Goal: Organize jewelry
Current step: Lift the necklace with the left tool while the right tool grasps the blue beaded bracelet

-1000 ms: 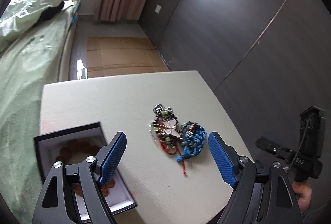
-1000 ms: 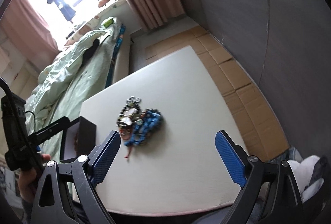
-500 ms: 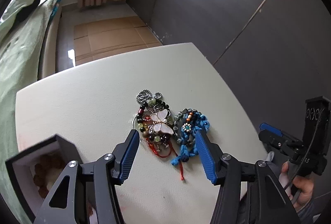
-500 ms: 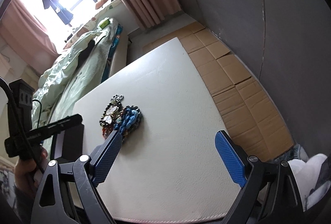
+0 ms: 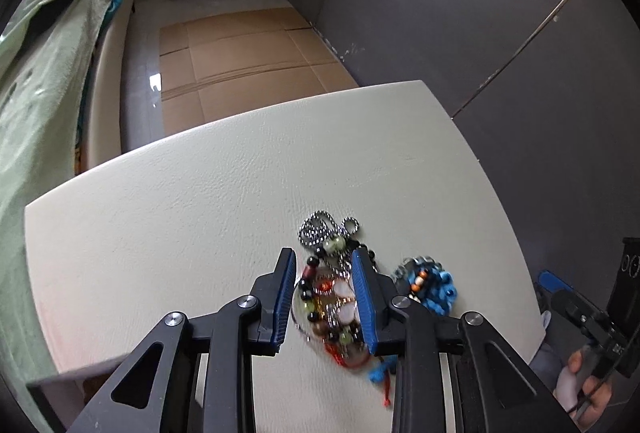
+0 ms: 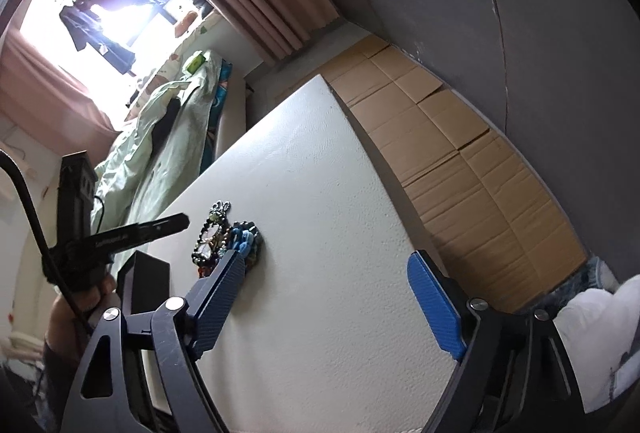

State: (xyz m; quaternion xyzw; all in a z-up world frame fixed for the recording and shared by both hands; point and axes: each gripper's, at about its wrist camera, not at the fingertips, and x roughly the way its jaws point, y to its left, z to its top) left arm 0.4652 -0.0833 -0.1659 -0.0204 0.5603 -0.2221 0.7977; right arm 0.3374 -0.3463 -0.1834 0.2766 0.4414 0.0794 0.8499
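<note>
A heap of jewelry lies on the white table (image 5: 180, 213): a beaded bracelet with a pink butterfly charm (image 5: 332, 297), a silver ball chain (image 5: 316, 231) and a blue braided bracelet (image 5: 434, 287). My left gripper (image 5: 325, 257) is low over the heap, its jaws half closed on either side of the beaded bracelet, not clamped. The heap (image 6: 224, 241) also shows in the right wrist view. My right gripper (image 6: 326, 263) is open and empty, to the right of the heap. The black jewelry box (image 6: 146, 285) stands at the left.
A bed with a green cover (image 5: 36, 73) runs along the left. Flattened cardboard (image 5: 248, 53) lies on the floor beyond the table. A dark wall (image 5: 460, 13) stands on the right. The table's far edge (image 5: 280, 105) is well beyond the heap.
My left gripper has moved right and down from the box to the heap, and its jaws have narrowed around the beaded bracelet. My right gripper has drawn back a little and stays open.
</note>
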